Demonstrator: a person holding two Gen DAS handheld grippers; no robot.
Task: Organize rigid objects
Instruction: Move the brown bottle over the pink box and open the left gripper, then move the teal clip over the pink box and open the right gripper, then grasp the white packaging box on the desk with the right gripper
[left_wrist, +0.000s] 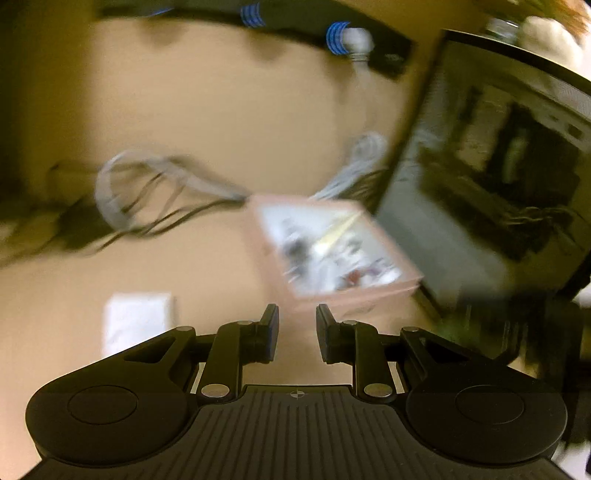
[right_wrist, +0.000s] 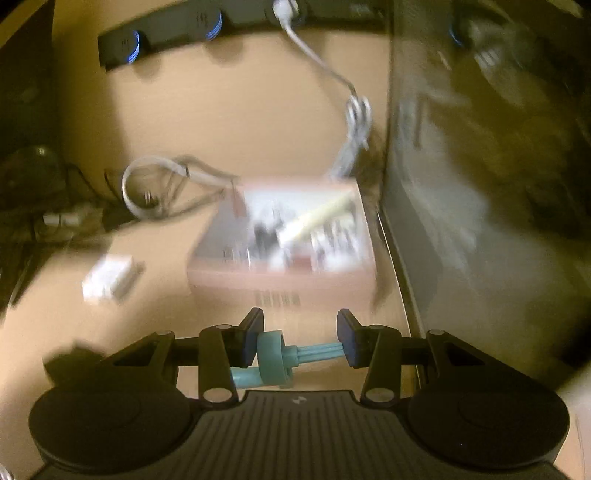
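Clamping a teal plastic piece (right_wrist: 282, 360) crosswise between its pads, the right hand-held gripper (right_wrist: 300, 341) hangs over the tan worktop (right_wrist: 221, 122); the piece has a round collar at the left pad and a ribbed shaft reaching the right pad. Only the right wrist view shows this item. The left hand-held gripper (left_wrist: 297, 334) carries nothing, jaws drawn in to a narrow gap, bare worktop visible between them.

Just ahead of both grippers lies a pink-edged box (right_wrist: 284, 236) with a printed lid, flat on the worktop, blurred in both views. The right view shows a barcode on its near side; the left view shows it from a corner. A small white block (right_wrist: 109, 277) sits to the box's left, apart from it. Beyond the box, a looped grey cable (right_wrist: 155, 184) and thin dark wires. A dark monitor screen (left_wrist: 480, 177) stands right of the box, close to its edge. At the far edge, a black strip (right_wrist: 177, 37) with blue-lit rings; a white cable plugs in there, seen clearly only from the right.
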